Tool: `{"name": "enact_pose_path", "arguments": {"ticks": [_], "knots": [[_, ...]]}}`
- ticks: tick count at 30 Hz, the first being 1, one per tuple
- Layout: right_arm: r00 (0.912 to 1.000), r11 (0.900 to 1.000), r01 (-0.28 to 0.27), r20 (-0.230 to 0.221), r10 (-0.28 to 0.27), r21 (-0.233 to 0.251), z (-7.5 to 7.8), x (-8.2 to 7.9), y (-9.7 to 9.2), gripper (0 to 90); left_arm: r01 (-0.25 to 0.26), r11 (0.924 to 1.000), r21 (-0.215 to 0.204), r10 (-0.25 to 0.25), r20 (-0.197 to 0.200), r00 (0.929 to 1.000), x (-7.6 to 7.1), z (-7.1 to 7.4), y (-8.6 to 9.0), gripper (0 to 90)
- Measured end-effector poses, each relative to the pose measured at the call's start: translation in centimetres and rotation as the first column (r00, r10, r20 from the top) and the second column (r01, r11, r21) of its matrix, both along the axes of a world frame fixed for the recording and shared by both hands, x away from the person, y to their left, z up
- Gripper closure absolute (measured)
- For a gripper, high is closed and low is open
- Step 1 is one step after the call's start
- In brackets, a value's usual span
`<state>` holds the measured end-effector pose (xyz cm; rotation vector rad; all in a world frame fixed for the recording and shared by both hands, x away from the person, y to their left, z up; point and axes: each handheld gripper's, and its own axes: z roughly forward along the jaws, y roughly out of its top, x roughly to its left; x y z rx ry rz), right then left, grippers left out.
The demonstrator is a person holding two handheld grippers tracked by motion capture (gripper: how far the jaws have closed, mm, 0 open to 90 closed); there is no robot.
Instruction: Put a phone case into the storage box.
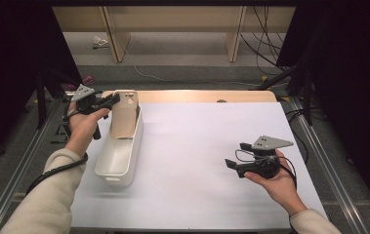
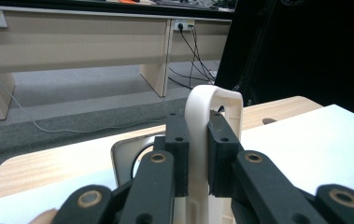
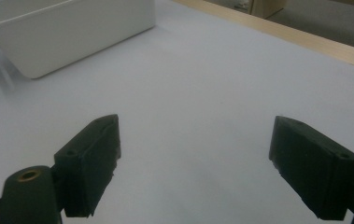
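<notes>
Gripping the cream-coloured flat plastic piece with a looped handle end (image 1: 124, 114), the left gripper (image 1: 112, 101) has its jaws closed tight on the thin edge near the top; in the left gripper view the pads (image 2: 179, 154) press on both faces of the piece (image 2: 205, 121). The piece stands nearly upright in the far end of the long white plastic bin (image 1: 107, 170), leaning against its far wall. Bin sits at the left of the white table sheet (image 1: 197, 161), long axis running near to far. Piece's long axis is roughly vertical, jaws coming at it level from the left. Right gripper (image 1: 235, 158) rests well apart on the right, jaws wide open and holding nothing (image 3: 193, 154), aimed left towards the bin (image 3: 72, 32). Left hand is clearly nearer. Judgement: next move is the left hand's, lifting or seating the piece.
</notes>
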<state>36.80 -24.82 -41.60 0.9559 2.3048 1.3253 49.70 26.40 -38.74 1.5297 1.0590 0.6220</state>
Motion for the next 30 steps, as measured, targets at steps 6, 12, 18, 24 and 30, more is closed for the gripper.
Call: {"name": "enact_pose_path", "arguments": {"ticks": [6,12,18,24,30], "knots": [[1.0,1.0,-0.001,-0.002,0.001,-0.001,0.0,0.0,0.0,17.4,0.0,1.0,-0.001,0.0,-0.008,1.0,0.1,-0.5,0.1,81.2],[1.0,1.0,0.001,-0.001,-0.001,0.003,0.0,0.0,0.0,17.4,0.0,1.0,0.004,0.0,-0.016,0.9999,0.2,-0.9,0.1,81.2],[1.0,1.0,0.001,-0.002,-0.001,0.003,0.0,0.0,0.0,17.4,0.0,1.0,0.003,0.0,-0.023,0.9997,0.3,-1.2,0.0,81.2],[1.0,1.0,0.001,-0.003,-0.001,0.002,0.0,0.0,0.0,17.4,-0.003,1.0,0.001,0.003,-0.034,0.9994,0.5,-1.7,0.0,81.2],[1.0,1.0,-0.001,-0.003,0.001,0.002,-0.1,0.0,0.0,17.4,-0.003,1.0,-0.006,0.003,-0.047,0.9989,0.7,-2.3,0.0,81.1]]}}
